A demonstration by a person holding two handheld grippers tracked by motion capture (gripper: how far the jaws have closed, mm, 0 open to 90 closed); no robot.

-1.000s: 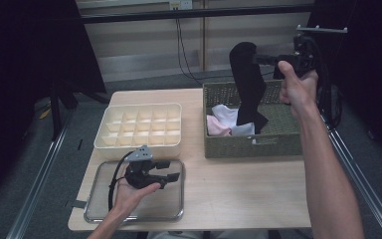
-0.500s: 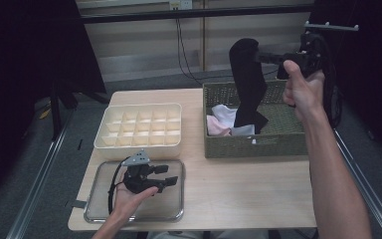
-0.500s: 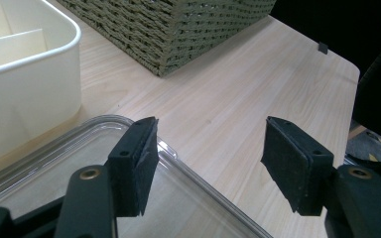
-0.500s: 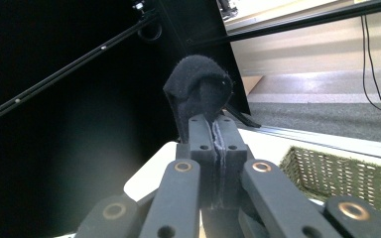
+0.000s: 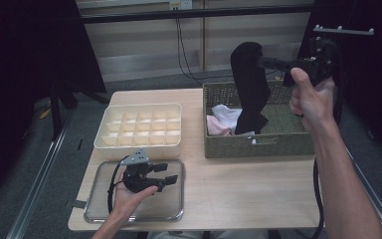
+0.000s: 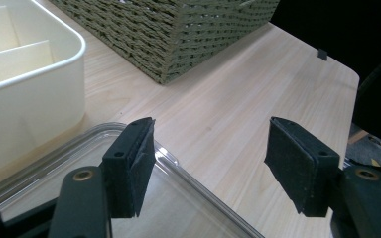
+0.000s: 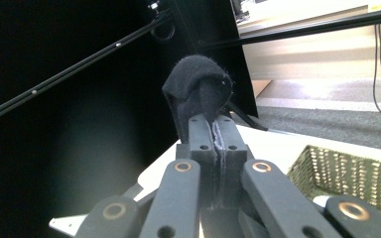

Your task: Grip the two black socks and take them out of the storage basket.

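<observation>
Pinching a black sock point(image 7: 197, 94), the right gripper point(image 7: 213, 136) has its jaws clamped tight on the cloth, fabric bunched above the pads at frame centre. High view: right gripper point(image 5: 271, 63) at upper right, raised above the table, sock point(image 5: 250, 89) hanging down from it, lower end dangling into the wicker basket point(image 5: 258, 144) at right of centre. White and pink clothes point(image 5: 221, 122) lie in the basket's left part. Left gripper point(image 6: 208, 158): jaws wide apart, have just been opening a bit more, nothing between them; pads hang over the metal tray point(image 6: 188, 208) corner, wooden table point(image 6: 228, 109) beyond. High view: left gripper point(image 5: 166, 174) at lower left over the tray point(image 5: 97, 211), hand point(image 5: 127, 199) beneath. Cream divided box point(image 5: 139, 142) sits just behind the tray, left of the basket.
</observation>
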